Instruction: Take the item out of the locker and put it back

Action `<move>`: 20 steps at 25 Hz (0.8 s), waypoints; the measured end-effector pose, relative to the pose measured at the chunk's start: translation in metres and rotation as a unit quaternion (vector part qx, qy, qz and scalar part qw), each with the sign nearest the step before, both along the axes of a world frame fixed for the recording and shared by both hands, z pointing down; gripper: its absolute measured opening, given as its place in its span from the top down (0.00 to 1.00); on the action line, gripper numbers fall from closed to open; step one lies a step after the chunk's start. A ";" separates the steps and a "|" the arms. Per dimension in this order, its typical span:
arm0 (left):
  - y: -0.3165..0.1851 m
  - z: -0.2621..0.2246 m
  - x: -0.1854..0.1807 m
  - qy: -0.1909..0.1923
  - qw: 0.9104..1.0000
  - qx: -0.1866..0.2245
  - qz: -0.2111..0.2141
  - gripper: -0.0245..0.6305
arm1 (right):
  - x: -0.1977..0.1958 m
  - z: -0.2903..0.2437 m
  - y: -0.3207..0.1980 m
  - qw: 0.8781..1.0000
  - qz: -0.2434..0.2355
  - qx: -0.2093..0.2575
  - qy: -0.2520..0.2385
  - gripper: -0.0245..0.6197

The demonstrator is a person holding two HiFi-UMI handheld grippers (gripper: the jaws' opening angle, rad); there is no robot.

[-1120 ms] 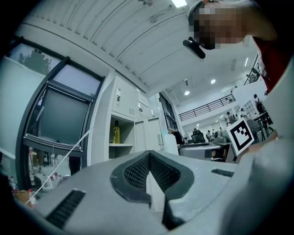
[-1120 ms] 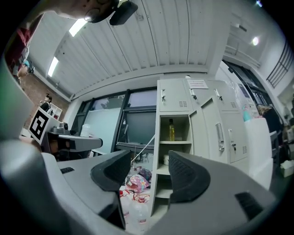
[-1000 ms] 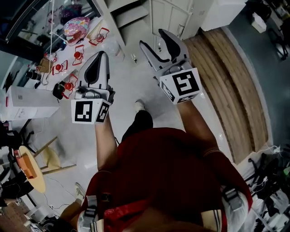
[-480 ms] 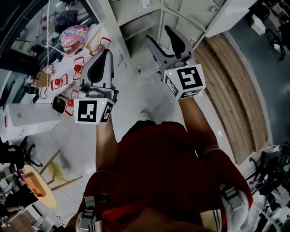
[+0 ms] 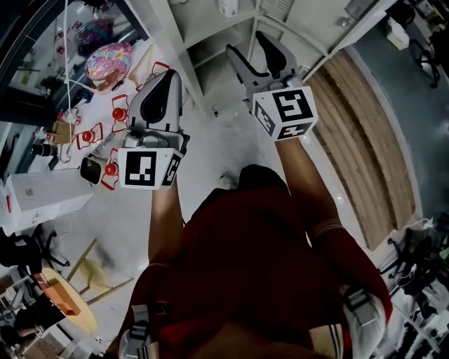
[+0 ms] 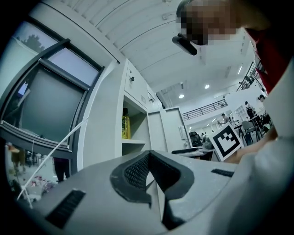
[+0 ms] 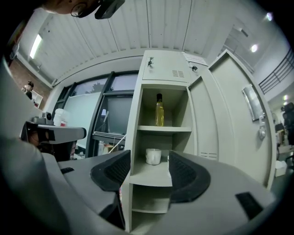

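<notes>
The grey locker (image 7: 161, 73) stands with its door (image 7: 234, 124) swung out to the right. A yellow bottle (image 7: 159, 112) is on the upper shelf and a white cup (image 7: 153, 156) on the shelf below. My right gripper (image 7: 148, 172) points level at the cup shelf from a distance, open with nothing between its pads. In the head view the right gripper (image 5: 254, 50) reaches toward the locker (image 5: 210, 31), with the cup (image 5: 228, 7) at the top edge. My left gripper (image 5: 163, 84) is alongside, shut and empty. The left gripper view shows the bottle (image 6: 125, 125) past the left gripper (image 6: 150, 170).
A table (image 5: 133, 77) at the left holds red-framed items and a pink bag (image 5: 109, 56). A white box (image 5: 42, 193) and a wooden stool (image 5: 70, 308) are lower left. A wood-plank strip (image 5: 358, 126) runs along the right. The person's red shirt (image 5: 252, 273) fills the bottom.
Both grippers have moved forward toward the locker. Its open shelves and the white cup have come into the head view's top. Neither gripper's jaws have changed.
</notes>
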State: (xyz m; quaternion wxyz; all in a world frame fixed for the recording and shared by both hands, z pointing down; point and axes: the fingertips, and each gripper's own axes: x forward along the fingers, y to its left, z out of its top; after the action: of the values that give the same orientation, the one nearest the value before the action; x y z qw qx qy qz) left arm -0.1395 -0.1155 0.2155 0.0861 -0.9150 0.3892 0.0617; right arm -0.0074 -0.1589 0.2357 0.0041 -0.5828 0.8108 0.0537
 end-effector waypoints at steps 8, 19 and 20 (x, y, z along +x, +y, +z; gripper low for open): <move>-0.031 0.002 0.028 0.003 1.000 -0.005 -0.018 0.95 | 0.019 0.006 -0.044 1.000 -0.006 -0.014 0.006 0.60; -0.079 0.010 0.064 -0.002 0.997 -0.021 -0.069 0.95 | 0.044 0.031 -0.117 0.998 -0.030 -0.054 0.008 0.57; -0.082 0.011 0.067 -0.003 0.997 -0.023 -0.073 0.95 | 0.046 0.033 -0.124 0.998 -0.031 -0.056 0.008 0.57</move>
State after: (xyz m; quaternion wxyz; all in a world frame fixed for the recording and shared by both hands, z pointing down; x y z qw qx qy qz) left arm -0.0725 -0.1976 0.2269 0.0706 -0.8862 0.4558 0.0436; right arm 0.0386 -0.2828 0.2687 -0.0333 -0.5564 0.8302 0.0122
